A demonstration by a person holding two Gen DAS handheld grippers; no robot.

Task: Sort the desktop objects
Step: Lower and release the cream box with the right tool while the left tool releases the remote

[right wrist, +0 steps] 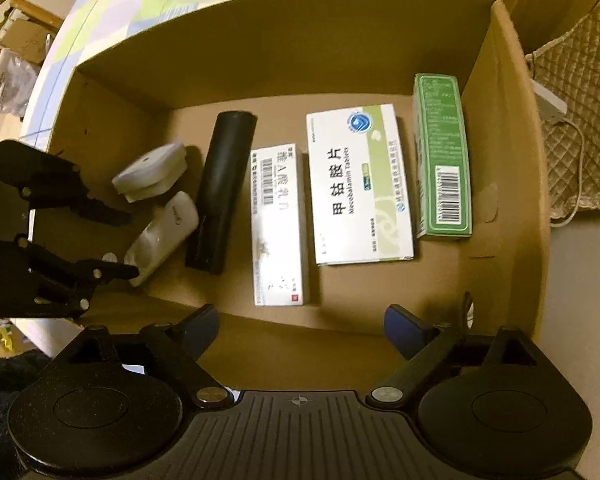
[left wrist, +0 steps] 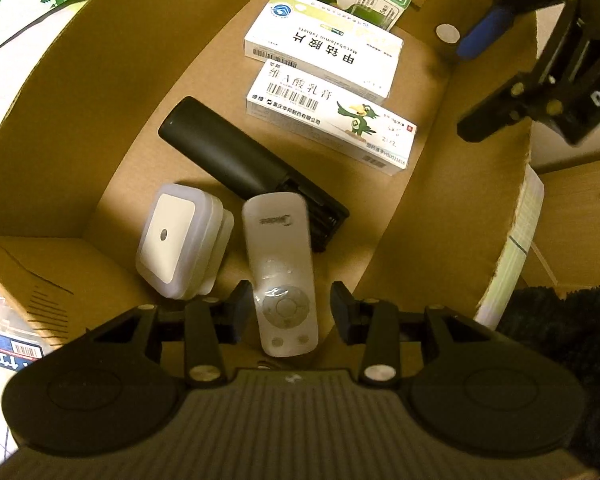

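Your cardboard box (right wrist: 300,60) holds everything. In the right wrist view its floor carries a large white medicine box (right wrist: 360,184) at centre, a green carton (right wrist: 444,152) at its 3 o'clock and a slim white carton (right wrist: 278,224) at its 9 o'clock. Further toward 9 o'clock lie the black case (right wrist: 220,184), the white remote (left wrist: 278,248) and the night light (left wrist: 176,240). Your left hand-held gripper (left wrist: 292,302) stands narrow, astride the remote with a gap at one pad. Your right hand-held gripper (right wrist: 302,320) gapes wide and empty.
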